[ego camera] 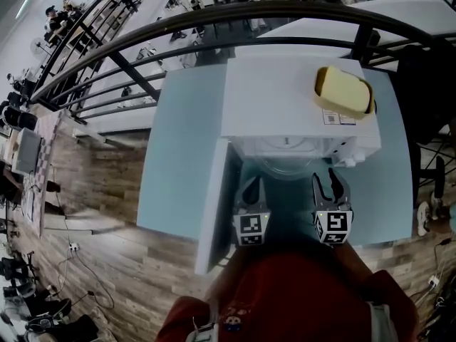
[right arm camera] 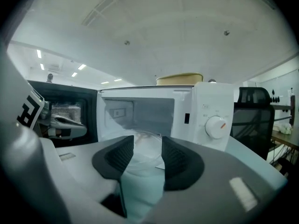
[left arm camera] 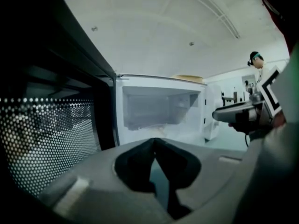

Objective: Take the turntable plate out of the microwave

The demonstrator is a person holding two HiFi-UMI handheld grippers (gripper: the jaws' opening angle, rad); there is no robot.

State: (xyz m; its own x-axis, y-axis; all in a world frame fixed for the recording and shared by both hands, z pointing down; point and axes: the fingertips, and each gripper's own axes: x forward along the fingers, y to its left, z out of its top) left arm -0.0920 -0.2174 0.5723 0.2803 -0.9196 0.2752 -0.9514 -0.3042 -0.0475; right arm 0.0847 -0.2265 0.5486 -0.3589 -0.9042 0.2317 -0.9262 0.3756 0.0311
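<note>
The plate (ego camera: 285, 169) is not out yet. It lies at the mouth of the microwave (ego camera: 285, 98), in the middle of the head view, and its front edge seems to come a little over the sill. The right gripper (right arm camera: 147, 152) stands just before it with jaws spread. The clear glass shows in the gap between them, but the pads do not press on it (as far as I can judge). The left gripper (left arm camera: 154, 143), left of the right one in the head view, has its jaws pressed together on nothing. Further out, the door (ego camera: 214, 205) is swung open at the left, above a blue table (ego camera: 182, 162). So the opening is done; what is left is to grip the plate and carry it out.
</note>
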